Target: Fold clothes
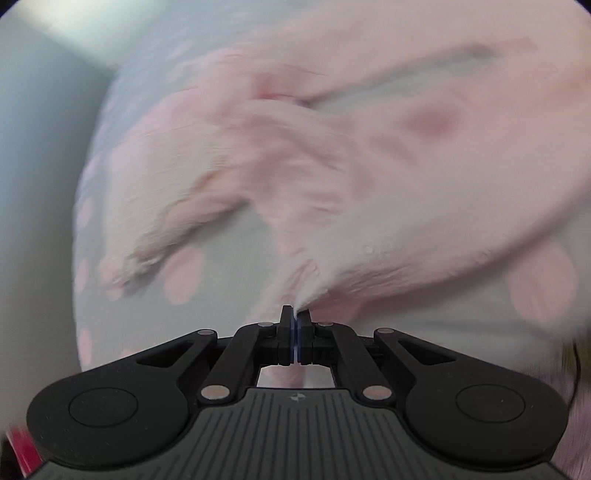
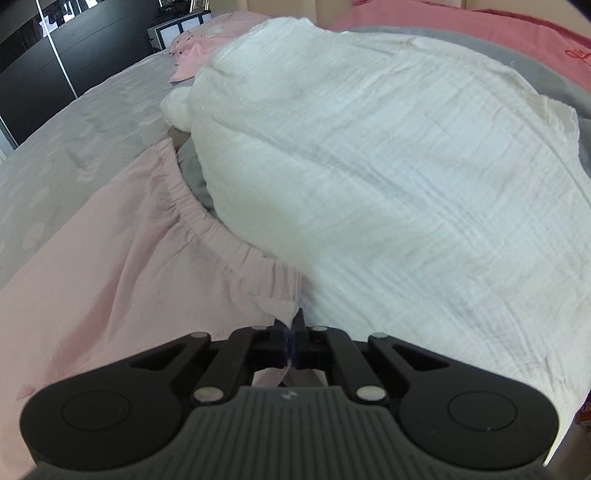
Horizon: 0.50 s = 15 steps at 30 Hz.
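Note:
A pale pink garment (image 1: 295, 177) hangs bunched and motion-blurred over a grey bedsheet with pink dots (image 1: 221, 236). My left gripper (image 1: 295, 314) is shut on a pinch of its fabric. In the right wrist view the same pink garment (image 2: 122, 266) lies on the bed with its gathered elastic waistband (image 2: 207, 218) showing. My right gripper (image 2: 291, 325) is shut on the waistband's near corner.
A large white crinkled cloth (image 2: 388, 177) lies heaped to the right of the pink garment. Another pink garment (image 2: 192, 55) lies further back. A red pillow (image 2: 498, 29) sits at the headboard. A dark wardrobe (image 2: 44, 55) stands at the far left.

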Motion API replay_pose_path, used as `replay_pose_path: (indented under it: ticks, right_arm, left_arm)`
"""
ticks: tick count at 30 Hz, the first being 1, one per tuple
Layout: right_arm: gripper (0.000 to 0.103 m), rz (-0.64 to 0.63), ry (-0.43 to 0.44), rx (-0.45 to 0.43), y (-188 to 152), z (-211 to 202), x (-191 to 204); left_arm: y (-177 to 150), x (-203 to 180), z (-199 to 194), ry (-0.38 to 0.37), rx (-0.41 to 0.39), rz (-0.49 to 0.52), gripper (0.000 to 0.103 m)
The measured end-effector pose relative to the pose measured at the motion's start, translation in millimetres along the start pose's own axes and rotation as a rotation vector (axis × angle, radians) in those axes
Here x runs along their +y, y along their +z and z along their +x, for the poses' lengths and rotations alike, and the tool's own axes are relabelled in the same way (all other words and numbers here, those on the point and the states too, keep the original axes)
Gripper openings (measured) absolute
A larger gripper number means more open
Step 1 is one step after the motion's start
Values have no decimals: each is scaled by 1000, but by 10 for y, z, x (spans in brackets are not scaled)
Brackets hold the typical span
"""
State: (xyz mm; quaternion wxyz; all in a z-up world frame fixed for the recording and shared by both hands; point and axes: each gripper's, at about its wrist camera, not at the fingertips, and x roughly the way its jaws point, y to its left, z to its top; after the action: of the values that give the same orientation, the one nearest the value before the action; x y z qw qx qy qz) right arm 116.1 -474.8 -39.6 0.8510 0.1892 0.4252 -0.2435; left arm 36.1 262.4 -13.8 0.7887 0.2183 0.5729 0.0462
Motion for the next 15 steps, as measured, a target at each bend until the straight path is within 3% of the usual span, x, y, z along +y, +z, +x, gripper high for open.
replay_pose_path:
  ticks: [6, 9, 11, 13, 15]
  right_arm:
    - [2, -7, -31, -3, 46, 32, 42]
    - [10, -10, -31, -5, 39, 8, 54]
    - [22, -19, -29, -22, 29, -54, 59]
    - [33, -24, -23, -45, 3, -149, 69]
    - [33, -25, -10, -68, -21, -240, 68]
  left_arm:
    - [-170, -122, -50, -102, -3, 92, 2]
    - [-255, -184, -75, -154, -4, 137, 15]
    - [-312, -225, -91, -188, -5, 168, 26]
    - [-261, -30, -201, -231, -87, 56, 50]
    - [-182, 146, -252, -269, -158, -63, 55]
